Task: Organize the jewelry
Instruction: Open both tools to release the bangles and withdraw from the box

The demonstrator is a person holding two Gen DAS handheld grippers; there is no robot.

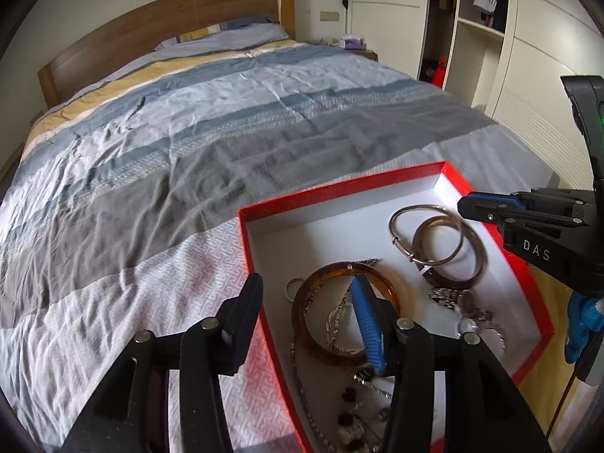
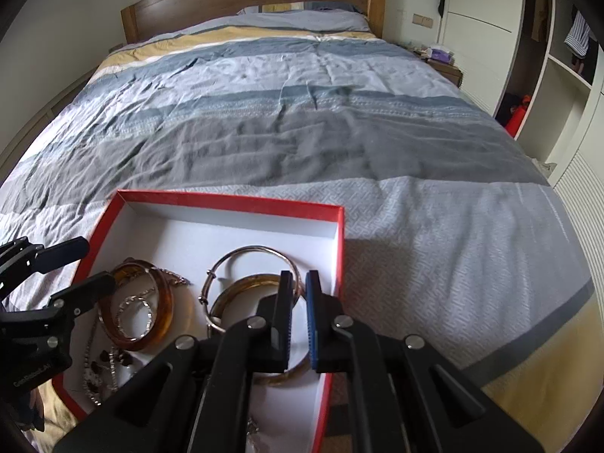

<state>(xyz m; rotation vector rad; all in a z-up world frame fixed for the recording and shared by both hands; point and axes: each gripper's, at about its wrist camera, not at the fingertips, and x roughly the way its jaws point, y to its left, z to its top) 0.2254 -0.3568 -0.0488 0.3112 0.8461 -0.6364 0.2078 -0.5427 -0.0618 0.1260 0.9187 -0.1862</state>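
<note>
Red box (image 2: 341, 249) of bangles (image 2: 141, 305) on striped bedspread (image 2: 339, 132); wardrobe (image 2: 487, 30) beyond

box (image 2: 230, 201): red outside, white inside, open, lying flat on the bed
amber bangle (image 2: 166, 302): lying flat at the box's left, ringing a silver chain (image 2: 134, 307)
metal bangles (image 2: 249, 260): overlapping, flat, at the box's right
dark beads (image 1: 349, 407): near edge, among chains

Glossy amber bangle (image 2: 141, 304), matt cardboard box (image 2: 230, 201)
</note>
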